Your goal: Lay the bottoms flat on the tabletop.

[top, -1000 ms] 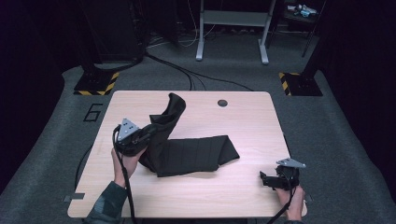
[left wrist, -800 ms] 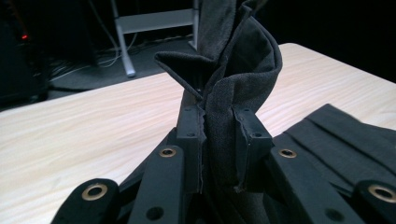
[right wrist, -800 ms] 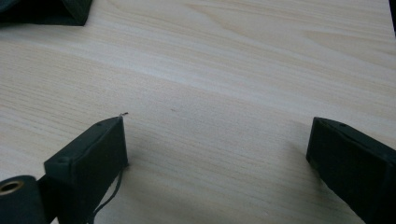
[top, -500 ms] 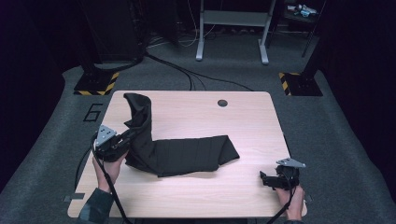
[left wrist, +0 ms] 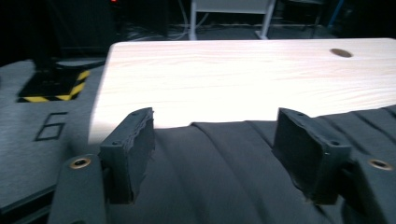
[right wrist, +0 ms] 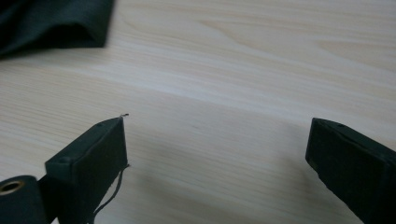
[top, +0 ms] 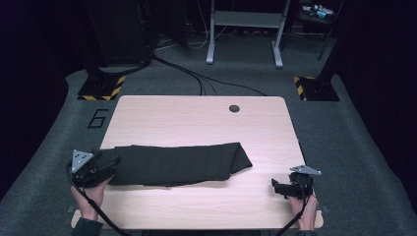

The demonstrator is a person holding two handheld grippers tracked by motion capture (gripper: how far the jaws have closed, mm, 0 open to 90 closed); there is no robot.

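A long black cloth [top: 179,163] lies flat in a strip across the near half of the wooden table [top: 196,118]. At its left end sits my left gripper [top: 112,164], low over the table's left edge. Its jaws have just been opening and now stand wide apart. In the left gripper view the cloth [left wrist: 224,177] lies between and under them, and the pads [left wrist: 135,144] do not press on it. My right gripper [top: 275,186] rests near the front right corner, open over bare wood [right wrist: 215,149]. The cloth's right end [right wrist: 51,21] lies well away from it.
A round cable hole [top: 234,108] sits in the table's far side. On the grey floor there is a painted 6 [top: 98,118] at the left, with striped stand bases [top: 101,88] [top: 314,86], cables, and a desk frame [top: 243,29] behind.
The left gripper went left and down with the cloth's raised end. The cloth now lies stretched flat and the jaws have opened off it. The right gripper stayed put.
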